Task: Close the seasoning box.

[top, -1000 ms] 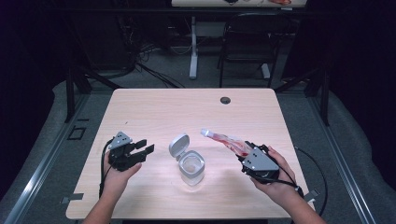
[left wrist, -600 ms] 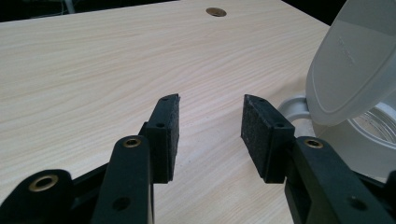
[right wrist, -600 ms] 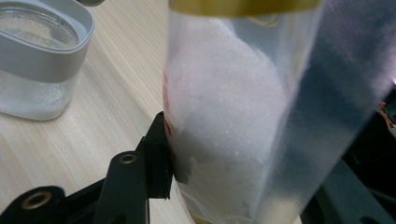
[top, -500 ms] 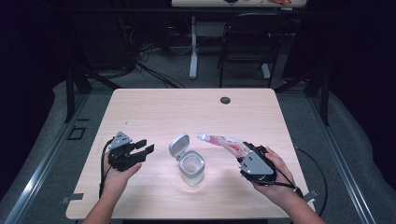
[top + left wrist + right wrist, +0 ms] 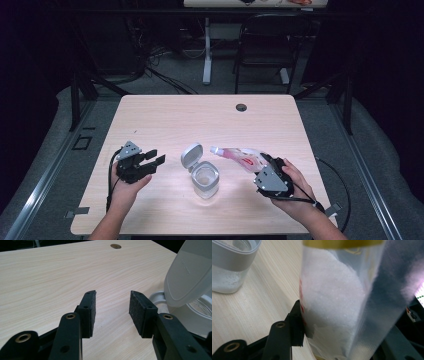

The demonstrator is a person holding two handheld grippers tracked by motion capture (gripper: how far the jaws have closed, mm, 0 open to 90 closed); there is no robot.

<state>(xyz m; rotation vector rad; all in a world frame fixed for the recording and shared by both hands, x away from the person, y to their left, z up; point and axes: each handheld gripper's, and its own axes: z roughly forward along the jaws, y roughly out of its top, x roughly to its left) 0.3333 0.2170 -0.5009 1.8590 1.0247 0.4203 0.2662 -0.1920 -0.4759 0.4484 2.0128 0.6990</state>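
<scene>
A clear plastic container (image 5: 205, 178) stands at the middle of the table, its grey hinged lid (image 5: 190, 155) flipped open to the left. My right gripper (image 5: 267, 167) is shut on a clear pouch of white granules (image 5: 240, 157) with red print, held lying over to the right of the container, its top end toward the container's rim. In the right gripper view the pouch (image 5: 332, 302) sits between the jaws and the container (image 5: 230, 267) is at upper left. My left gripper (image 5: 152, 162) rests open on the table left of the container, with the raised lid (image 5: 190, 275) beside its jaws.
The wooden table (image 5: 200, 120) has a round cable hole (image 5: 241, 107) near its far edge. A chair and desk legs stand on the floor beyond it. A cable trails from each gripper off the near edge.
My right gripper has drawn back toward the near right with the pouch, lowering it. The left gripper has stayed in place.
</scene>
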